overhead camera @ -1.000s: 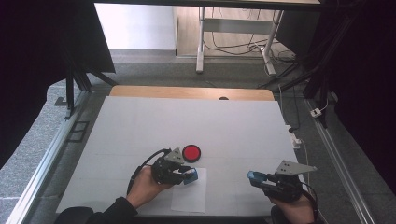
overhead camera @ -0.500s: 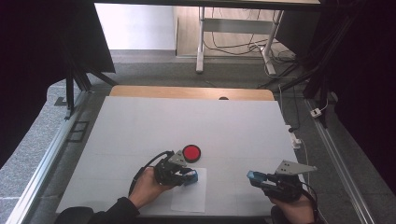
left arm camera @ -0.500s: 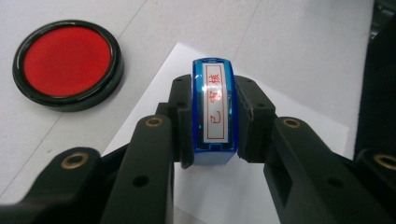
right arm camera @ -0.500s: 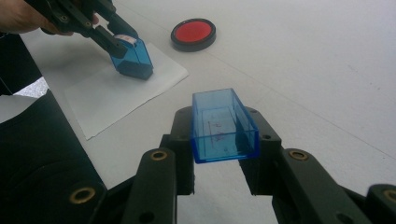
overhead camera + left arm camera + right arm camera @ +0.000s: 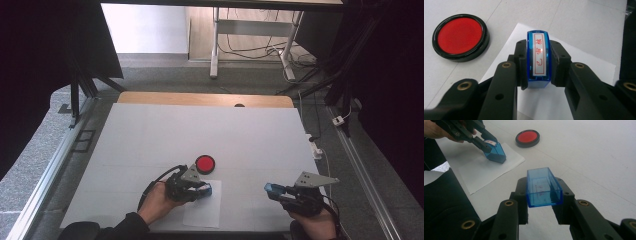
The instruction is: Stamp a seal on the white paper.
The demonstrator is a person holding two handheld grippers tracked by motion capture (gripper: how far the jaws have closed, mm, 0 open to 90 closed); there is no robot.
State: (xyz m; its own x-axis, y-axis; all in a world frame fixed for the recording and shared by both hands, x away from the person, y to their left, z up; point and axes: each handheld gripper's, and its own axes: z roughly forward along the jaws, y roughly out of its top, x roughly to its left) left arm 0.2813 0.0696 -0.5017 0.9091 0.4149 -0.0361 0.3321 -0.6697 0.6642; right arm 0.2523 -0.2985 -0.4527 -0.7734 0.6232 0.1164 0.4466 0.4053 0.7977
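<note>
My left gripper (image 5: 537, 63) is shut on a blue stamp (image 5: 538, 60) with a white label in red characters on top. It holds the stamp over a white sheet of paper (image 5: 576, 75), and from the right gripper view the stamp (image 5: 496, 152) looks to rest on or just above the paper (image 5: 486, 171). A round red ink pad (image 5: 460, 36) in a black case lies beside the sheet. My right gripper (image 5: 544, 192) is shut on an empty blue stamp cap (image 5: 543, 187), held above the table at the front right (image 5: 280, 192).
The white table (image 5: 210, 130) has a wooden strip (image 5: 200, 99) along its far edge. Metal rails (image 5: 55, 160) run down both sides. Cables and a white plug (image 5: 316, 149) lie off the table's right edge. A dark sleeve (image 5: 446, 202) sits near the front edge.
</note>
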